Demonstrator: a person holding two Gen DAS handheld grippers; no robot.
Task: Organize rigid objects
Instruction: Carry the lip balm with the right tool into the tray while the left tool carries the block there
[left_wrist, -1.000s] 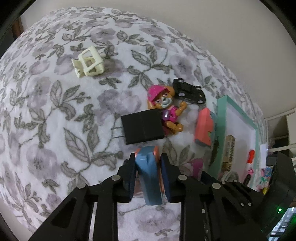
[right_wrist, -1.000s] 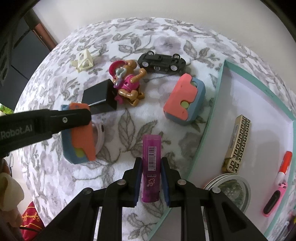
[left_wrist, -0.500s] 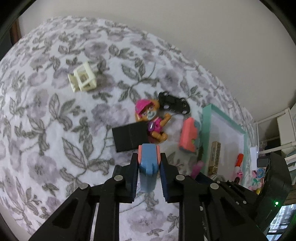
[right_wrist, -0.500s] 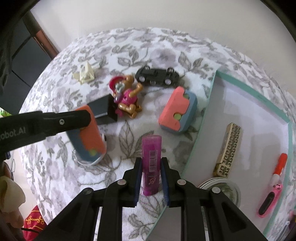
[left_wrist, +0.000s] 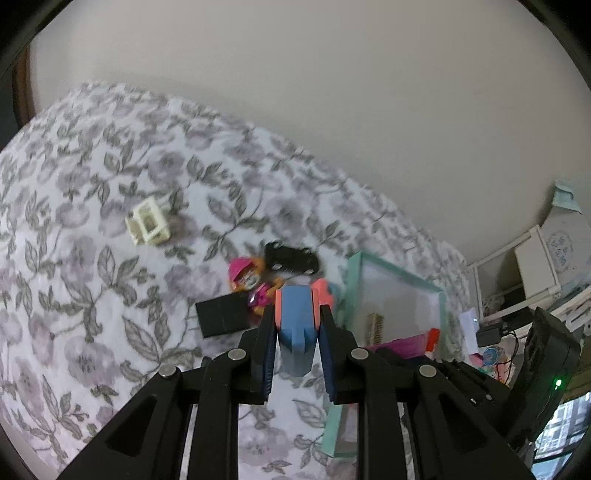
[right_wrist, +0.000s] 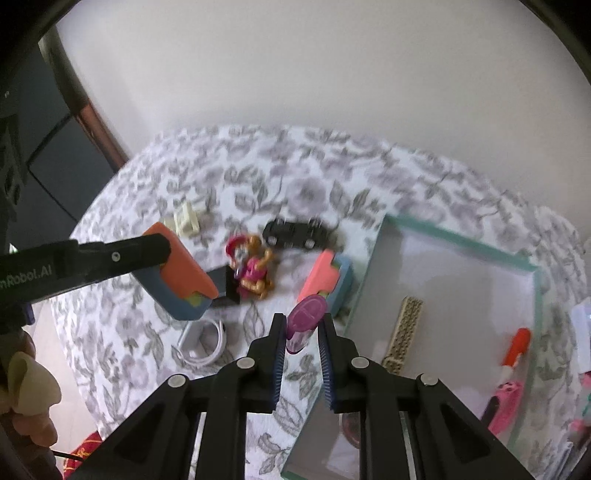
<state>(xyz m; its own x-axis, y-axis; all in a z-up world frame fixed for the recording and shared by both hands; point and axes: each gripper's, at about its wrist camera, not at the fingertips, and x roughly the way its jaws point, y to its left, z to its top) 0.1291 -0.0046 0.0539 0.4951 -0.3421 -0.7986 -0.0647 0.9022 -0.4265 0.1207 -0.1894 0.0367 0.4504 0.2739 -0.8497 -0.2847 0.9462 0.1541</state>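
My left gripper (left_wrist: 297, 325) is shut on a blue and coral block (left_wrist: 295, 325), held in the air above the floral cloth; it also shows in the right wrist view (right_wrist: 177, 280). My right gripper (right_wrist: 303, 328) is shut on a purple tube (right_wrist: 304, 319), lifted near the left rim of the teal-edged white tray (right_wrist: 458, 240). A second coral and blue block (right_wrist: 327, 278), a pink toy figure (right_wrist: 251, 267), a black toy car (right_wrist: 295, 232), a black box (left_wrist: 223, 314) and a cream clip (left_wrist: 147, 225) lie on the cloth.
The tray holds a patterned gold bar (right_wrist: 404, 332), an orange-capped marker (right_wrist: 515, 349) and a pink item (right_wrist: 504, 402). A white coiled cable with its plug (right_wrist: 203, 341) lies on the cloth. White shelving (left_wrist: 535, 266) stands at the right, a wall behind.
Both grippers have risen and tilted back with their objects, so the cloth and tray look farther off. The white cable is now uncovered where the left block lay.
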